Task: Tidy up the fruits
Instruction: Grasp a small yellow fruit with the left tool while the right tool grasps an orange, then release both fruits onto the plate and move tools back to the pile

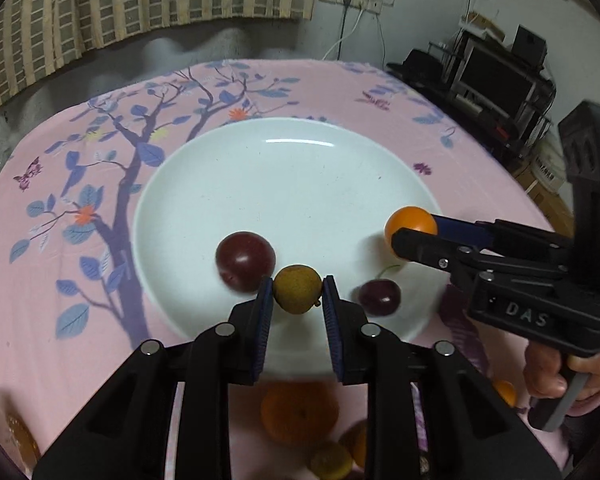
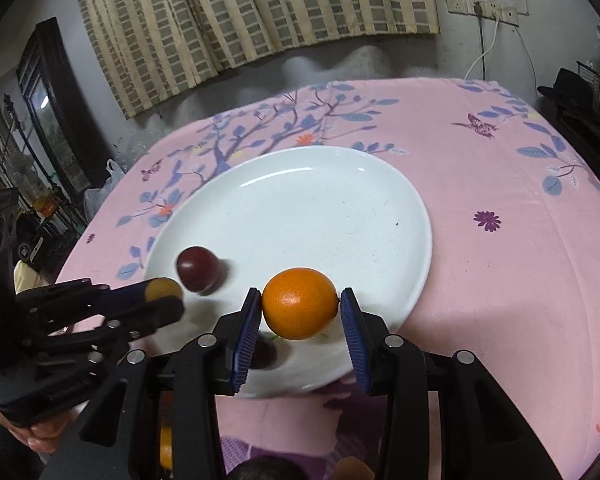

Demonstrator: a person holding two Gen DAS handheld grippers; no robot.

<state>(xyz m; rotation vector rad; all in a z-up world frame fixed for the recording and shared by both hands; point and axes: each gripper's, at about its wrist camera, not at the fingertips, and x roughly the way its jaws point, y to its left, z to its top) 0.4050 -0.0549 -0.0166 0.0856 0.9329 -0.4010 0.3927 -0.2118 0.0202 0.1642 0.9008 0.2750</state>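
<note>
A white plate (image 1: 284,184) (image 2: 324,216) lies on the pink flowered tablecloth. On it sit a dark red plum (image 1: 245,260) (image 2: 198,267) and a cherry (image 1: 379,297) with a stem. My left gripper (image 1: 297,295) is shut on a small yellow-brown fruit (image 1: 297,289) (image 2: 163,289) above the plate's near rim. My right gripper (image 2: 300,309) is shut on a small orange (image 2: 300,303) (image 1: 409,221) over the plate's near right part. In the right wrist view the cherry (image 2: 265,354) is partly hidden behind a finger.
Near the table's front edge lie loose fruits: a larger orange (image 1: 299,414), a yellow-brown one (image 1: 331,462) and other small orange ones (image 1: 505,393). A hand (image 1: 556,372) holds the right gripper's handle. Shelves with equipment (image 1: 496,76) stand at the right, a curtain behind the table.
</note>
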